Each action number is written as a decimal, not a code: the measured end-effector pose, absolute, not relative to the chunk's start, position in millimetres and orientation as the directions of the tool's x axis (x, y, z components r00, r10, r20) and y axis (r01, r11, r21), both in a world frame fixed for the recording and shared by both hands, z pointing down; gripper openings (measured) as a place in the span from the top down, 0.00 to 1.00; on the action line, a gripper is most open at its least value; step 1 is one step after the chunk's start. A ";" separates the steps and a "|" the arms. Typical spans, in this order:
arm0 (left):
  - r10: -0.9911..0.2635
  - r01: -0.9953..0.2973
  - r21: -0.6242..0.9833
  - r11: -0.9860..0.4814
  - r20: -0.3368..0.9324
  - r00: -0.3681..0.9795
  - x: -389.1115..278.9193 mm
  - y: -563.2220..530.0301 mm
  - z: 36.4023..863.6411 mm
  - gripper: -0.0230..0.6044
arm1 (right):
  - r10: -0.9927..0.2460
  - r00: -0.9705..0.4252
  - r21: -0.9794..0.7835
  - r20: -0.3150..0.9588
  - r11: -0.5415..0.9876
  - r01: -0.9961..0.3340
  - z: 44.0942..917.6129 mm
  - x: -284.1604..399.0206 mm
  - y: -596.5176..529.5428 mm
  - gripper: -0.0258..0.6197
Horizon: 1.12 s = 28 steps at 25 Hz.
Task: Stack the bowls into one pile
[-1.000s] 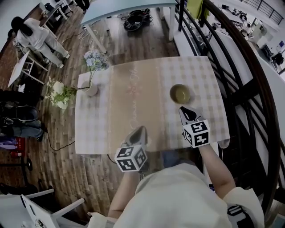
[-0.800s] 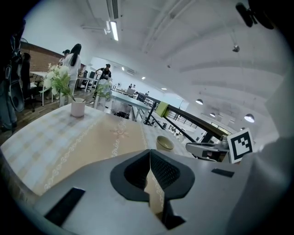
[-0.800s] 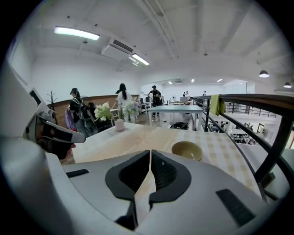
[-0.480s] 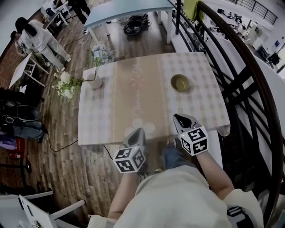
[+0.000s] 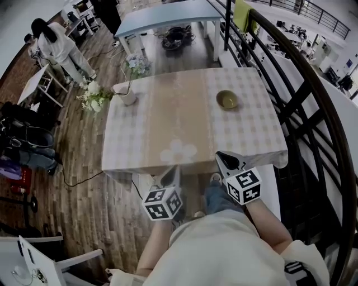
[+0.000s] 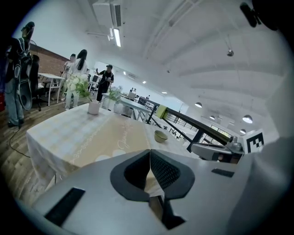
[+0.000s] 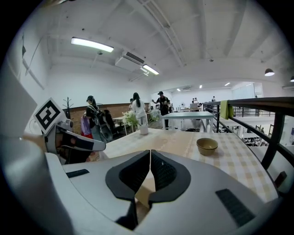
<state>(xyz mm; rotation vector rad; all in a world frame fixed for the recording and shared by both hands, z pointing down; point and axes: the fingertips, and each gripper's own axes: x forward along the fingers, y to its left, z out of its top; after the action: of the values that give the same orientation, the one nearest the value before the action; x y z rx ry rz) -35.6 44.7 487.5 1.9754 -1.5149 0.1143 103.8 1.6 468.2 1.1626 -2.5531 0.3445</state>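
A pile of olive-green bowls (image 5: 226, 99) stands on the checked table (image 5: 168, 123) at its far right; it also shows as the bowl pile (image 7: 207, 145) in the right gripper view and the bowl pile (image 6: 161, 136) in the left gripper view. Both grippers hover off the table's near edge, well short of the bowls. My left gripper (image 5: 170, 176) is shut and holds nothing. My right gripper (image 5: 226, 160) is shut and holds nothing too.
A white vase of flowers (image 5: 128, 98) stands at the table's far left corner. A black railing (image 5: 296, 100) runs along the right. A blue table (image 5: 162, 14) and people (image 5: 56, 42) are beyond, with bags (image 5: 25, 148) on the floor at left.
The grippers and the view have pulled back from the table toward the person; both grippers now sit past the near edge. The bowl pile has not moved.
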 end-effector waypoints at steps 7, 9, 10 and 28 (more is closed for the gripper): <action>-0.852 -0.893 0.437 -0.111 0.420 0.311 -37.4 73.7 487.0 0.95 | -0.671 -0.655 -0.078 0.348 0.676 -0.733 461.6 95.5 33.9 0.96; -0.855 -0.892 0.439 -0.109 0.415 0.309 -36.6 79.8 486.5 0.95 | -0.669 -0.660 -0.075 0.342 0.681 -0.729 460.6 94.6 40.0 0.96; -0.857 -0.892 0.440 -0.109 0.413 0.309 -36.2 82.7 485.9 0.95 | -0.668 -0.663 -0.072 0.338 0.684 -0.726 459.6 94.1 42.7 0.96; -0.859 -0.889 0.442 -0.118 0.404 0.314 -25.6 97.2 485.8 0.96 | -0.682 -0.659 -0.037 0.318 0.686 -0.727 453.9 104.8 56.7 0.96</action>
<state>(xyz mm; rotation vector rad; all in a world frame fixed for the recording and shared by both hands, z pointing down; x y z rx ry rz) -25.6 97.2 485.8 1.9695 -1.5418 0.0636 104.8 56.7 453.9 1.1209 -2.6193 0.2325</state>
